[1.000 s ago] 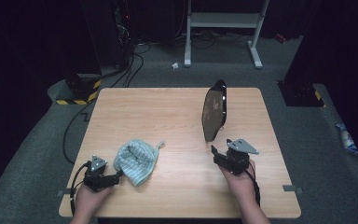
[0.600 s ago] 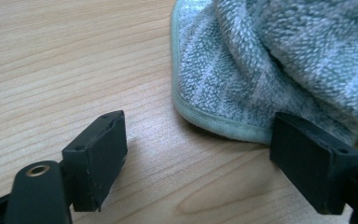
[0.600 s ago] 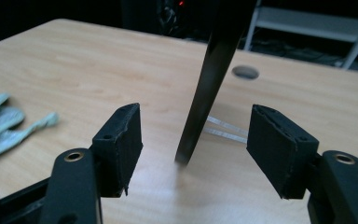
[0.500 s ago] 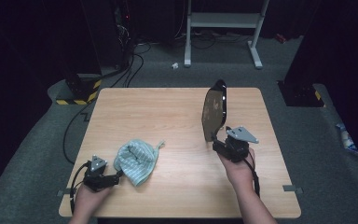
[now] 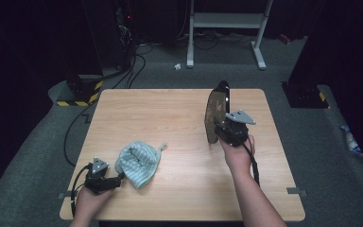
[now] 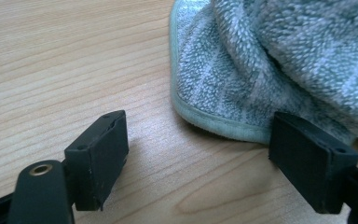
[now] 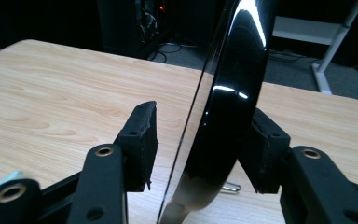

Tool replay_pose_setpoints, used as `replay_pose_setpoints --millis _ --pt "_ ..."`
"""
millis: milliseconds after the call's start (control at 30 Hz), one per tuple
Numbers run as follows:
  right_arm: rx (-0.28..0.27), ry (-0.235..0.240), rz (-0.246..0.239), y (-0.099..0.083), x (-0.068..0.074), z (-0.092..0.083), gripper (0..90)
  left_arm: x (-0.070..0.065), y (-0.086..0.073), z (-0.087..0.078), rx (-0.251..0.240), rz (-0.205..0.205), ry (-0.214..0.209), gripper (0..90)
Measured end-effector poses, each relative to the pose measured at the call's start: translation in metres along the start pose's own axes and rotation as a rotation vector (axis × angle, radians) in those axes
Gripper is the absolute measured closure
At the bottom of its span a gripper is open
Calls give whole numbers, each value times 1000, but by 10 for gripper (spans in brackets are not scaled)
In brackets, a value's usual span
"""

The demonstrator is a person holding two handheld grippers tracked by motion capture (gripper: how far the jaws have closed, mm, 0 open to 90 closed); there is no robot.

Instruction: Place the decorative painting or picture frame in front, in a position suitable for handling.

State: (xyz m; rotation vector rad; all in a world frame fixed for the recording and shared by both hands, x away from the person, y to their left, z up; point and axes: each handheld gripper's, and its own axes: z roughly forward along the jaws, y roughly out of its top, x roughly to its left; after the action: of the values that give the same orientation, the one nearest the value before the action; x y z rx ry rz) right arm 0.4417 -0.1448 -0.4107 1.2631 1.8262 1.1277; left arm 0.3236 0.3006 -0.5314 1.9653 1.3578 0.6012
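On the table (image 5: 170,118), I judge the step in hand to be taking hold of the upright black plate (image 5: 216,113) near the far right edge. My right gripper (image 5: 227,130) straddles its rim, jaws just closing, one pad on the back, the other a gap short; next they must pinch fully. The left gripper view shows my left gripper (image 6: 214,158) gaping at the striped cloth's (image 6: 270,65) hem, holding nothing, a gap the high view cannot resolve.
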Motion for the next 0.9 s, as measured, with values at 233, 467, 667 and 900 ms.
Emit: replay_pose_setpoints --millis 233,467,667,900 --pt "3 -12 -6 0 -4 0 490 0 0 0 0 1 -1 202" --pt "12 -20 3 -3 -13 -2 449 0 0 0 -2 1 -2 209" --pt "18 -15 -4 -5 -18 -6 439 0 0 -1 -2 6 0 211" --pt "19 -8 15 -8 -27 -9 422 0 0 -1 -1 10 3 212"
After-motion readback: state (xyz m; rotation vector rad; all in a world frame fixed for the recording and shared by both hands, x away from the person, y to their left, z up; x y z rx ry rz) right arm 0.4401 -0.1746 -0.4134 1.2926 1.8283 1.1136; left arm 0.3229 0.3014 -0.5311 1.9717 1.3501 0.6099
